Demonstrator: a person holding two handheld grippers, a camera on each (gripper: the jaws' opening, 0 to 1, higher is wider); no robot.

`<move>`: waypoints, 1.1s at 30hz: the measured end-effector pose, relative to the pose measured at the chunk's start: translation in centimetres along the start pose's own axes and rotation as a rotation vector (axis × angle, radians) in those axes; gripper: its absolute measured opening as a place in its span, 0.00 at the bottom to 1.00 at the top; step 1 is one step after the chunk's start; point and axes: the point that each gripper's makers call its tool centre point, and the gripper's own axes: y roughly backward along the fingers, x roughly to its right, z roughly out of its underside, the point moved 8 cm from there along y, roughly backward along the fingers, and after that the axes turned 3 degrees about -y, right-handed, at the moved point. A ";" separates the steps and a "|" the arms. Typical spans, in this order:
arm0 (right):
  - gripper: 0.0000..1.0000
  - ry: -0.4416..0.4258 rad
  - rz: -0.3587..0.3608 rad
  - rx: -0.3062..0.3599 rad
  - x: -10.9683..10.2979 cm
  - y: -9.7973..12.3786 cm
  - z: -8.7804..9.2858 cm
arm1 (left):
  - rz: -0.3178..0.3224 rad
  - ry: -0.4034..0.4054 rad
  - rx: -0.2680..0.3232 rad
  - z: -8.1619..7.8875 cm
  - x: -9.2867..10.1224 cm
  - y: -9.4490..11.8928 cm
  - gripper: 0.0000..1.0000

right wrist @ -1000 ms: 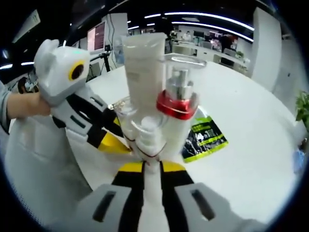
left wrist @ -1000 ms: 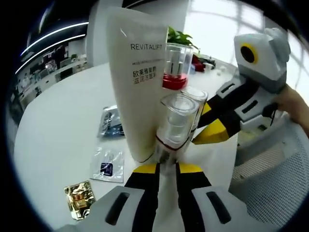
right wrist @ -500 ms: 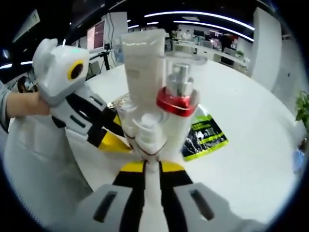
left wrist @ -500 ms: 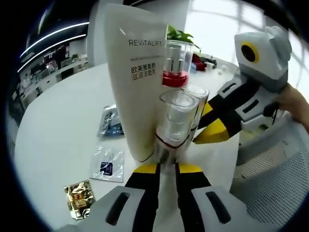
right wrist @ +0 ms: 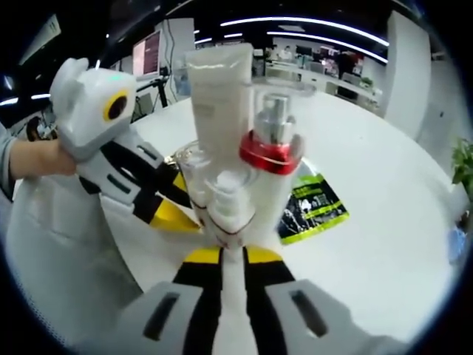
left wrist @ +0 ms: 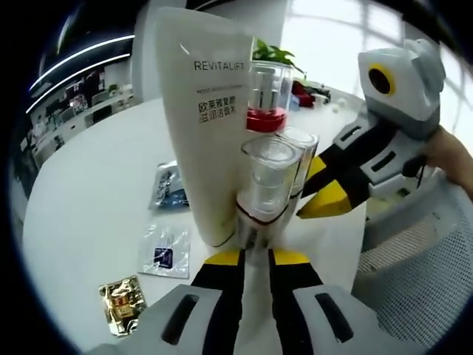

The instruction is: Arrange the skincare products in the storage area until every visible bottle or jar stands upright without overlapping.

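Tall cream-white squeeze tube printed "REVITALIFT" (left wrist: 203,133): upright, just left of and beyond the left gripper's jaw tips. Small clear-capped pump bottle with thin red band (left wrist: 266,188): upright, directly ahead of those tips, touching the tube's side. Second small clear-capped bottle (left wrist: 299,159): upright, just behind and right of the first. Red-collared pump bottle under clear cap (left wrist: 266,100): upright, farthest back, beside the tube.

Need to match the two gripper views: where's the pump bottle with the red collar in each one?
Left gripper view: the red-collared pump bottle stands upper centre, behind the clear-capped bottle, just right of the white REVITALIFT tube.
Right gripper view: the red-collared pump bottle stands centre, in front and right of the tube.
Shared landmark: the tall white tube, standing upright.
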 end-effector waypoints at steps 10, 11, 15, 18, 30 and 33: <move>0.09 0.012 0.002 0.000 0.0 0.0 -0.1 | 0.002 -0.002 -0.002 0.0 0.0 0.0 0.09; 0.09 0.012 0.002 -0.001 0.0 0.0 -0.1 | 0.001 -0.005 -0.004 0.0 0.0 0.0 0.09; 0.12 0.014 0.004 -0.001 -0.1 0.1 0.0 | -0.008 -0.014 -0.005 0.0 -0.2 0.3 0.10; 0.13 0.015 0.009 0.009 0.0 0.3 -0.1 | -0.010 -0.019 -0.002 -0.1 -0.4 0.7 0.12; 0.26 -0.009 0.001 0.044 -0.4 1.3 -0.3 | -0.018 -0.049 0.012 -0.9 -0.5 1.9 0.26; 0.30 -0.010 0.002 0.049 -0.7 1.5 -0.3 | -0.015 -0.042 0.013 -0.9 -0.5 2.3 0.28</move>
